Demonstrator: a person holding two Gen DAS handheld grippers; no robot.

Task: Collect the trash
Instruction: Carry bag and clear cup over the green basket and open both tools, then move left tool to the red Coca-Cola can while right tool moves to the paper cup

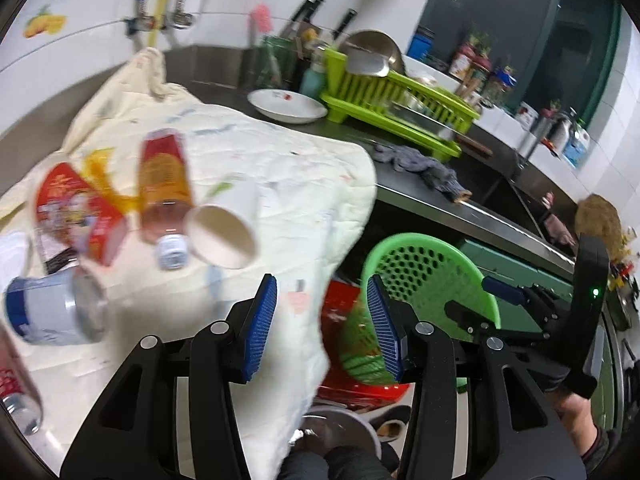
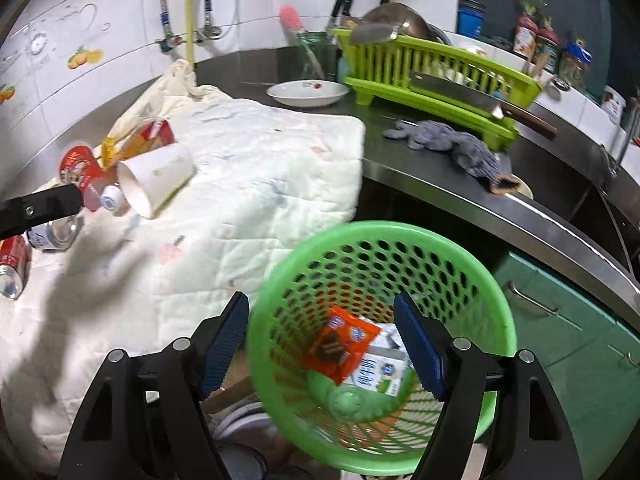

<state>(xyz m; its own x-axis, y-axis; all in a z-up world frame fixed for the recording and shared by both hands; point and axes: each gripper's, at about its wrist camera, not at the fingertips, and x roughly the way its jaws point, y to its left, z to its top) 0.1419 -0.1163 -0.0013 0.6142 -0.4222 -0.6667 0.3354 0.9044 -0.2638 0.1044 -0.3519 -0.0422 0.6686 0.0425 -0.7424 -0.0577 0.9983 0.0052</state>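
Trash lies on a cream quilted cloth (image 1: 280, 168): a white paper cup (image 1: 222, 236) on its side, a bottle with a red label (image 1: 164, 184), a red box (image 1: 76, 212), a blue-and-white can (image 1: 52, 312) and a red can (image 1: 16, 392). My left gripper (image 1: 322, 320) is open over the cloth's right edge, with nothing between its blue pads. A green perforated basket (image 2: 460, 264) sits below the counter edge; it holds an orange wrapper (image 2: 340, 344) and a white carton (image 2: 380, 368). Above the basket, my right gripper (image 2: 322, 340) is open and holds nothing.
On the steel counter stand a green dish rack (image 2: 420, 68) with a cleaver, a white plate (image 2: 308, 94) and a grey rag (image 2: 448, 144). A sink lies at the far right. Green cabinet doors (image 2: 568, 320) are under the counter. Something red (image 1: 360, 392) sits beneath the basket.
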